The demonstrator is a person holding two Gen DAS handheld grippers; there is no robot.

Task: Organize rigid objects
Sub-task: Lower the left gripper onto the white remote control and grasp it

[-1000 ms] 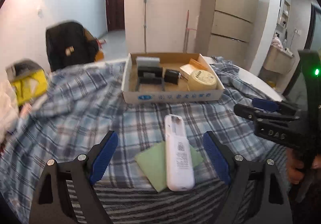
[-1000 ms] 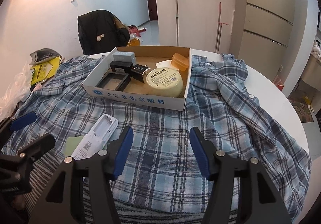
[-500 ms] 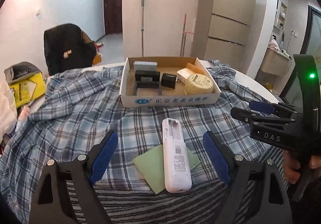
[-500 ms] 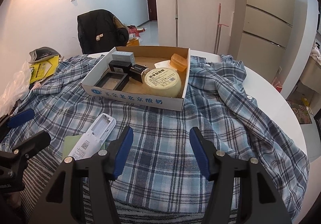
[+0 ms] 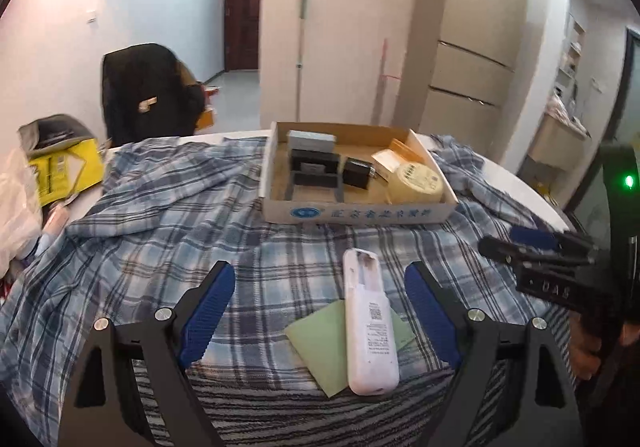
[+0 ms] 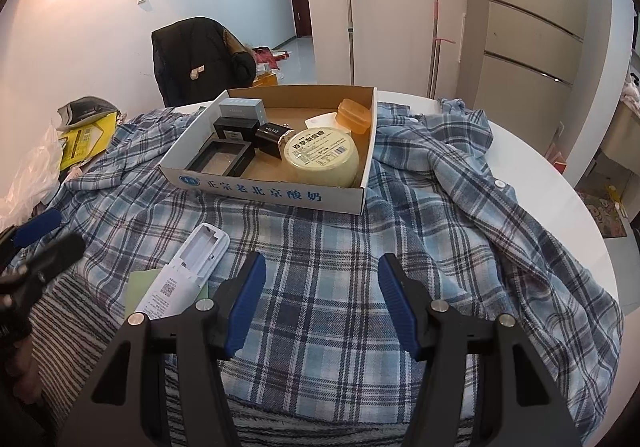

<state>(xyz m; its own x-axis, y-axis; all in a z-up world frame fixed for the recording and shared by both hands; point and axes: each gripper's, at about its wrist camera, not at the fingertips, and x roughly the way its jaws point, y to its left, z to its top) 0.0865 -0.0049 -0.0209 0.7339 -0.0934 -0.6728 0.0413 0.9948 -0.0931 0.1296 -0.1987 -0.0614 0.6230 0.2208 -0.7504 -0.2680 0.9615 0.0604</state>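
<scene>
A: From the left wrist view, where does the thing to be tidied lie?

B: The white oblong plastic remote control [image 5: 371, 323] lies back-side up on a pale green paper square [image 5: 326, 347], on the blue plaid cloth [image 5: 160, 231] that covers the round white desk [image 5: 516, 177]. It sits between the two blue-padded fingers of the left gripper [image 5: 320, 311], nearer the right-hand finger [image 5: 430, 313], and touches neither. Those fingers stand wide apart with nothing in them.

A: And beyond it?

B: The shallow white cardboard box with blue lettering [image 5: 356, 211] rests further back on the cloth. It holds a round yellow tub [image 5: 418, 183], a grey box [image 5: 311, 139], some black cases [image 5: 316, 171] and a small orange container [image 5: 408, 151]. The right gripper [image 5: 540, 251] shows at the right edge of the view, near the remote but apart from it; from here I cannot tell how its fingers stand.

A: Now the right wrist view?

B: The right gripper's [image 6: 322, 299] fingers are spread wide and hold nothing, with only plaid cloth between them. The remote [image 6: 188, 271] lies to the left of the left-hand finger [image 6: 246, 301], angled away toward the box [image 6: 272, 193], its near end hidden behind that finger. Its battery bay is uncovered. The left gripper [image 6: 36, 243] shows at the left edge, beside the remote but apart from it. The tub [image 6: 322, 157] sits in the box's near right corner.
</scene>
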